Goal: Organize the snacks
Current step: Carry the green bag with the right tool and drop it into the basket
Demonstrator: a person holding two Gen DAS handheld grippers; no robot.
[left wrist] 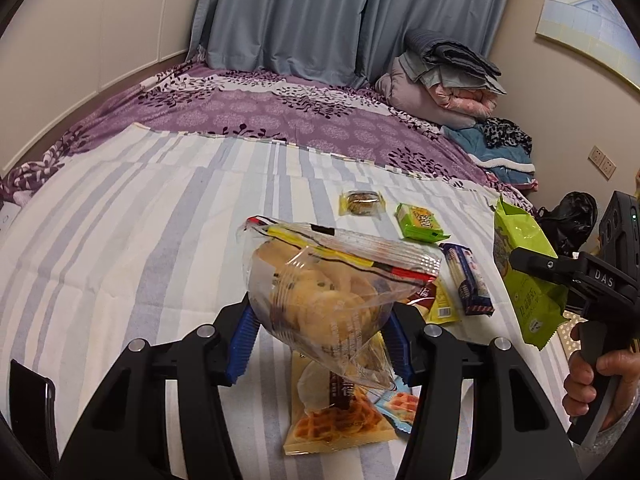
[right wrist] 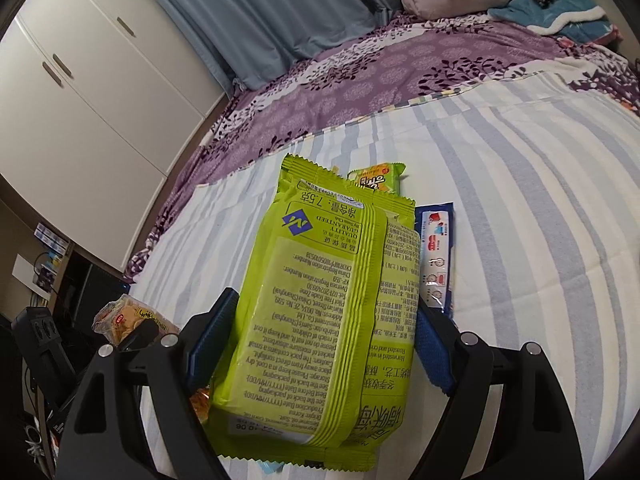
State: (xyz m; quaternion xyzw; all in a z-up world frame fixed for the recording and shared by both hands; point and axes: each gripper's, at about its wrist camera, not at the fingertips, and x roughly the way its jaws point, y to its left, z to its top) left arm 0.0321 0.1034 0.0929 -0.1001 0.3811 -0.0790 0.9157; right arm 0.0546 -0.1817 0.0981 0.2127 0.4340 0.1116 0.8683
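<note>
- Striped sheet point(left wrist: 120, 240) spread over a bed, purple floral bedding point(left wrist: 256, 112) at the far end, grey curtains point(left wrist: 304, 16) behind, white wardrobe point(right wrist: 92, 80) to the far left.
- Left tool point(left wrist: 320, 344) has its blue pads pressed on the lower part of a clear cookie bag point(left wrist: 320, 292), which hangs lifted above the sheet; its jaws are fairly narrow.
- Right tool point(right wrist: 308, 356) holds a green snack pack point(right wrist: 320, 300) across its width, jaws moderately wide, the pack raised off the bed.
- Directly under the clear bag lies a waffle packet point(left wrist: 340, 424) with a small blue-edged packet just beside it.
- Farther out on the sheet: a blue biscuit sleeve point(left wrist: 468, 280), a small green pack point(left wrist: 422, 222) and a single wrapped cake point(left wrist: 360, 202).
- To do this step well, I judge each pack should be carried level and clear of the other.
- The clear bag is soft and slippery; squeezing harder could crush the cookies.
- Set each pack down flat beside like items, not on top of the loose ones.
</note>
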